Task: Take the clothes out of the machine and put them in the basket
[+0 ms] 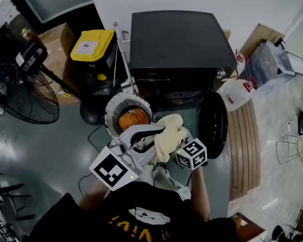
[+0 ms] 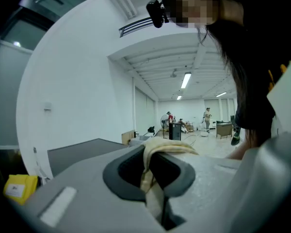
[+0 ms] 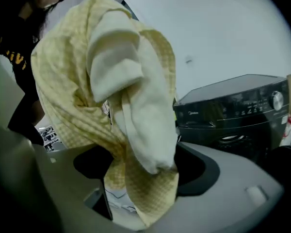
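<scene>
Two grippers meet at one pale yellow checked cloth (image 1: 169, 131), lifted in front of the black washing machine (image 1: 179, 39). The left gripper (image 2: 157, 159) has its fingers clenched on a fold of the cloth, while the right gripper (image 3: 145, 178) has its fingers spread wide and released, the cloth only draped between them. Just beside the cloth, the round white basket (image 1: 111, 113) holds an orange garment (image 1: 133, 119); print on the machine's panel is too small to read.

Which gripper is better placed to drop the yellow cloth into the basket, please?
Left. The left gripper is shut on the yellow cloth and sits beside the basket, which holds an orange garment. The right gripper has its jaws apart, the cloth only draped between them.
</scene>
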Demonstrator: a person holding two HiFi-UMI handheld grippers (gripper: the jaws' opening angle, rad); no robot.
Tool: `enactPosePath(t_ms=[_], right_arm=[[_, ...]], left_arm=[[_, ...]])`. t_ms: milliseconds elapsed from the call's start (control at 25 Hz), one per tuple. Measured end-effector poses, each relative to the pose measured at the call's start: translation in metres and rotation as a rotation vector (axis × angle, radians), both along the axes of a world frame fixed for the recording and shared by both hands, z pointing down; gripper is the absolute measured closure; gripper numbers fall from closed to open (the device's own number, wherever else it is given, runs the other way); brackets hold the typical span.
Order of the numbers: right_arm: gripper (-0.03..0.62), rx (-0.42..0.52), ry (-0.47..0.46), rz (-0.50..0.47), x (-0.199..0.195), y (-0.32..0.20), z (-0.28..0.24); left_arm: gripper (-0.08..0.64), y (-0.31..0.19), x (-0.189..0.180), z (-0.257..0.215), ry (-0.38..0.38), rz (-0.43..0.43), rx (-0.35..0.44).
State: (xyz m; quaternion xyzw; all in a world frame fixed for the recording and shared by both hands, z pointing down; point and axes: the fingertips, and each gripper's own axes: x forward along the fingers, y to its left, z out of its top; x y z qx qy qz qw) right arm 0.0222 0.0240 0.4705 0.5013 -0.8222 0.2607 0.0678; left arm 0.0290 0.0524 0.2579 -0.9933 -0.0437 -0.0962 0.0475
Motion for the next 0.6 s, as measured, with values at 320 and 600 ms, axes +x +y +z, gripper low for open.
enactPosePath(t_ms=[320, 600], right_arm=[[0.512, 0.052, -0.031, 0.028, -0.048, -0.043, -0.027], [0.525, 0.085, -0.005, 0.018, -0.082, -0.097, -0.051]], left_arm=[[0.545, -0.070, -0.086, -0.019, 0.044, -0.324, 0.016], [0.545, -0.136, -0.147, -0.025, 0.020, -0.474, 0.090]])
